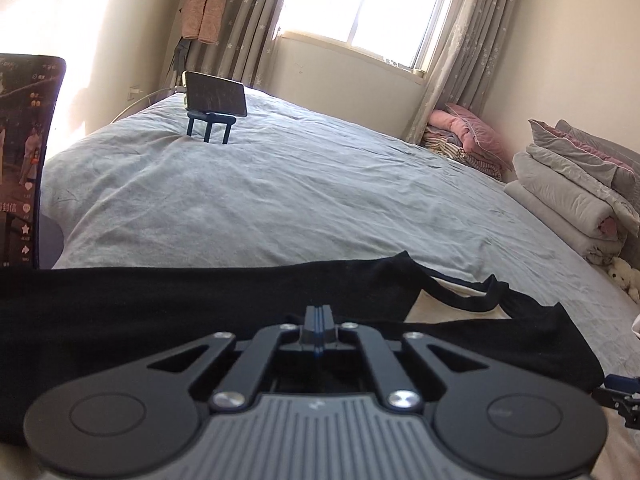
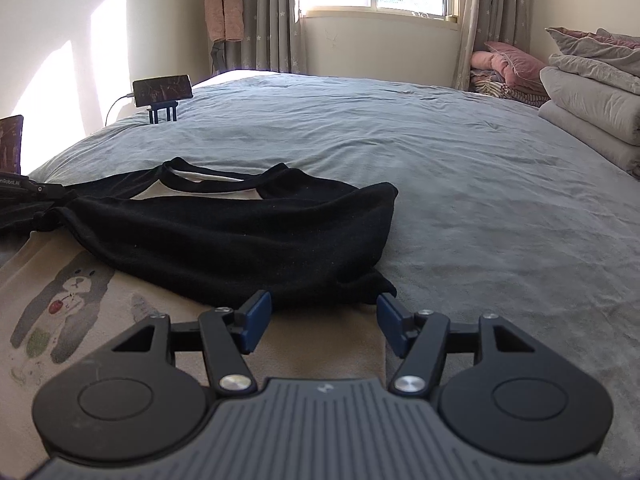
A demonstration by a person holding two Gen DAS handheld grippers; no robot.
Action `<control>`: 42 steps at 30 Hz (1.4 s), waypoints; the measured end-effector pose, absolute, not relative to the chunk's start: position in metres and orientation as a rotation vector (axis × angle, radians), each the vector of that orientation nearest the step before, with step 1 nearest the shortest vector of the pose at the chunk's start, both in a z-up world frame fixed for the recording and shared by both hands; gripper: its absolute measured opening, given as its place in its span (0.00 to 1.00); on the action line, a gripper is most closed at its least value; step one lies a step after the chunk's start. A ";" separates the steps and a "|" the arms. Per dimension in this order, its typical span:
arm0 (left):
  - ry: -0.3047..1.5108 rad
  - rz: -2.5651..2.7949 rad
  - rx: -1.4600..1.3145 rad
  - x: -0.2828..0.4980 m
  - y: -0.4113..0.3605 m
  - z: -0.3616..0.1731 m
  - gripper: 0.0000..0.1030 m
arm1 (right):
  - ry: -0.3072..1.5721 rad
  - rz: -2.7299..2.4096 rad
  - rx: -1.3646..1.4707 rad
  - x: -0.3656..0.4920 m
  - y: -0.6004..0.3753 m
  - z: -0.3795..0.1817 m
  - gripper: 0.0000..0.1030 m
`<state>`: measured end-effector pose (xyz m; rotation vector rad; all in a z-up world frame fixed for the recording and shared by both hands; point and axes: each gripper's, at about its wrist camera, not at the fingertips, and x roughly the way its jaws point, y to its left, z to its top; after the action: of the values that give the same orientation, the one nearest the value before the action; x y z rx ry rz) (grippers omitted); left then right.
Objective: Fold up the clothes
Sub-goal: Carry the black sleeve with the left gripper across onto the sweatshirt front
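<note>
Now the left hand-held gripper [image 1: 319, 314] pinches the black shirt [image 1: 200, 312]; right hand-held gripper [image 2: 324, 312] gapes beside it

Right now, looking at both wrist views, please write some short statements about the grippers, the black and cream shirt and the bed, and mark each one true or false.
1. The left gripper is shut. True.
2. The right gripper is clamped on the black sleeve. False: its jaws stand open, with the edge of the black and cream shirt between the blue fingers.
3. The shirt lies on a grey-blue bed sheet. True.
4. The dark phone on a small stand lies flat on the shirt. False: it stands on the sheet, far behind the shirt.
5. Folded grey quilts are stacked at the right side of the bed. True.
</note>
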<state>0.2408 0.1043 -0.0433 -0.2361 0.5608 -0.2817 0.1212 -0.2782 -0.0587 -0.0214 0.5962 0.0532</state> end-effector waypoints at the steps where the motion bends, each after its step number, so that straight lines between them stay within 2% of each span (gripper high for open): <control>1: 0.560 -0.282 -0.261 0.243 0.108 -0.043 0.00 | 0.601 0.051 -0.034 0.121 -0.278 -0.059 0.61; 3: 0.600 -0.291 -0.347 0.249 0.119 -0.043 0.00 | 0.617 0.046 -0.055 0.123 -0.277 -0.061 0.61; 4: 0.633 -0.299 -0.382 0.252 0.122 -0.045 0.05 | 0.632 0.041 -0.074 0.124 -0.276 -0.063 0.61; 5: 0.666 -0.308 -0.416 0.255 0.124 -0.048 0.20 | 0.643 0.034 -0.095 0.124 -0.275 -0.065 0.61; 6: 0.699 -0.325 -0.444 0.258 0.125 -0.052 0.30 | 0.649 0.029 -0.114 0.125 -0.274 -0.067 0.61; 7: 0.728 -0.340 -0.469 0.261 0.126 -0.056 0.50 | 0.648 0.029 -0.122 0.124 -0.273 -0.069 0.61; 8: 0.732 -0.344 -0.480 0.263 0.125 -0.058 0.52 | 0.647 0.028 -0.125 0.124 -0.273 -0.069 0.61; 10: 0.740 -0.350 -0.501 0.265 0.123 -0.062 0.51 | 0.646 0.025 -0.130 0.124 -0.272 -0.070 0.62; 12: 0.737 -0.344 -0.509 0.270 0.119 -0.063 0.43 | 0.642 0.023 -0.130 0.124 -0.273 -0.070 0.62; 13: 0.735 -0.339 -0.508 0.273 0.117 -0.063 0.20 | 0.639 0.022 -0.130 0.124 -0.273 -0.070 0.62; 14: 0.711 -0.332 -0.488 0.272 0.114 -0.060 0.05 | 0.634 0.019 -0.130 0.124 -0.273 -0.071 0.62; 20: 0.540 -0.281 -0.407 0.267 0.104 -0.037 0.04 | 0.610 -0.017 -0.164 0.127 -0.275 -0.072 0.62; 24: 0.543 -0.223 -0.358 0.279 0.102 -0.033 0.04 | 0.573 -0.056 -0.227 0.132 -0.275 -0.075 0.62; 25: 0.561 -0.213 -0.336 0.283 0.099 -0.034 0.04 | 0.558 -0.071 -0.248 0.133 -0.275 -0.076 0.59; 26: 0.575 -0.201 -0.314 0.284 0.097 -0.035 0.04 | 0.544 -0.085 -0.264 0.133 -0.275 -0.076 0.53; 27: 0.583 -0.195 -0.302 0.284 0.096 -0.036 0.04 | 0.535 -0.096 -0.275 0.133 -0.276 -0.076 0.25; 28: 0.592 -0.191 -0.292 0.284 0.094 -0.037 0.04 | 0.532 -0.102 -0.275 0.133 -0.278 -0.075 0.08; 34: 0.710 -0.217 -0.257 0.286 0.096 -0.043 0.05 | 0.640 -0.086 -0.360 0.134 -0.278 -0.069 0.09; 35: 0.736 -0.226 -0.281 0.288 0.100 -0.046 0.09 | 0.659 -0.065 -0.362 0.134 -0.277 -0.066 0.09; 36: 0.758 -0.237 -0.309 0.290 0.104 -0.049 0.13 | 0.671 -0.043 -0.346 0.133 -0.280 -0.062 0.19; 38: 0.752 -0.277 -0.400 0.290 0.116 -0.052 0.32 | 0.667 0.004 -0.245 0.129 -0.294 -0.048 0.32; 39: 0.747 -0.294 -0.444 0.290 0.122 -0.054 0.35 | 0.655 0.028 -0.186 0.127 -0.303 -0.041 0.47; 40: 0.745 -0.305 -0.467 0.291 0.125 -0.055 0.38 | 0.626 0.047 -0.116 0.124 -0.313 -0.033 0.51; 42: 0.748 -0.326 -0.492 0.295 0.127 -0.057 0.38 | 0.588 0.076 0.015 0.129 -0.330 -0.024 0.51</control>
<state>0.2951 0.1271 -0.0572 -0.4919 0.7481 -0.3262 0.1286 -0.3295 -0.0240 0.0146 0.5879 0.0763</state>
